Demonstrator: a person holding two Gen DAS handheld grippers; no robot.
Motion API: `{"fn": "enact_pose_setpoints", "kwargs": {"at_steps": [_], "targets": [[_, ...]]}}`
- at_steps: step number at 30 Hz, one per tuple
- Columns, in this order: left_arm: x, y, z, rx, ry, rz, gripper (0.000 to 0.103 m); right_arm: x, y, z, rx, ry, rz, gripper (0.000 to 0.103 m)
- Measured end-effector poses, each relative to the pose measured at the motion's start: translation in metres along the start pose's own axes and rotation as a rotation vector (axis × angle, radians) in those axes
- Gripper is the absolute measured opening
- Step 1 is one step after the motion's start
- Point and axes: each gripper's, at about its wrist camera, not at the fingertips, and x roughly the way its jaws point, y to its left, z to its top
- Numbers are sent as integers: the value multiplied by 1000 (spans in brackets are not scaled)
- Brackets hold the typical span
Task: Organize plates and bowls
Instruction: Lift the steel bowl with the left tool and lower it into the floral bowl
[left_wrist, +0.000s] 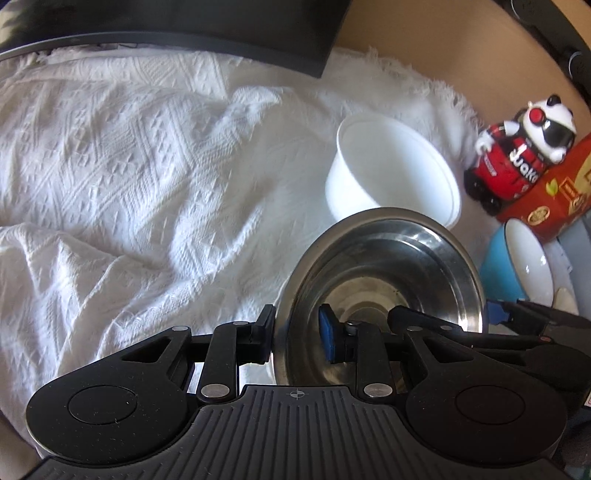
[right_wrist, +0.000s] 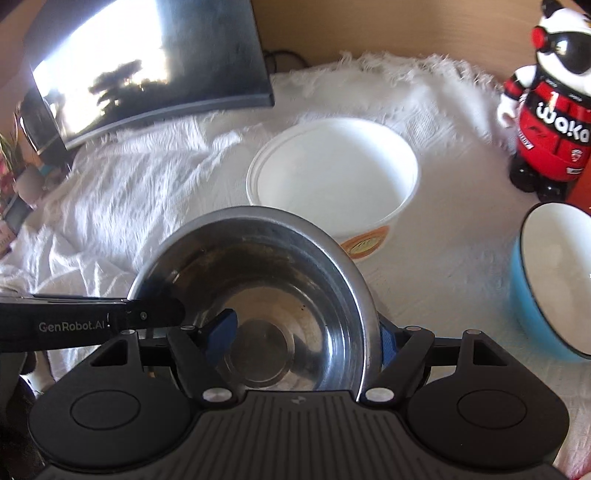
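Carrying steel bowl (right_wrist: 258, 295), left gripper (left_wrist: 295, 334) clamping near-left rim; right gripper (right_wrist: 306, 332) straddles right rim, probably unpressed; white bowl (right_wrist: 332, 173) just beyond.

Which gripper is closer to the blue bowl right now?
Right. The right gripper, at the steel bowl's near rim, sits beside the blue bowl; the left gripper grips the steel bowl's opposite rim.
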Motion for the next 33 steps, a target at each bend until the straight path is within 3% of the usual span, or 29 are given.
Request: {"fn": "enact_pose_setpoints", "kwargs": {"at_steps": [8,13,17,22,27,30,33], "targets": [[4,4,1,51,1,-38,21,8,1,-5,-30,2,-62,78],[-4,0,5,106,-47,-5,21,-1,-2,-8,-47,-31,-97,78],[-3,4,9,127,-56,11,33,-9,-7,-11,-44,-55,-131,81],[0,11,13,107,-63,4,44,-5,-21,-16,31,-23,-126,82],[3,26,16,6,-26,-70,41,1,-33,-24,144,31,-30,82],[5,37,15,-64,19,-131,39,1,-32,-28,160,41,-24,83],[11,40,11,-69,54,-133,43,2,-33,-31,168,54,-14,83]]}}
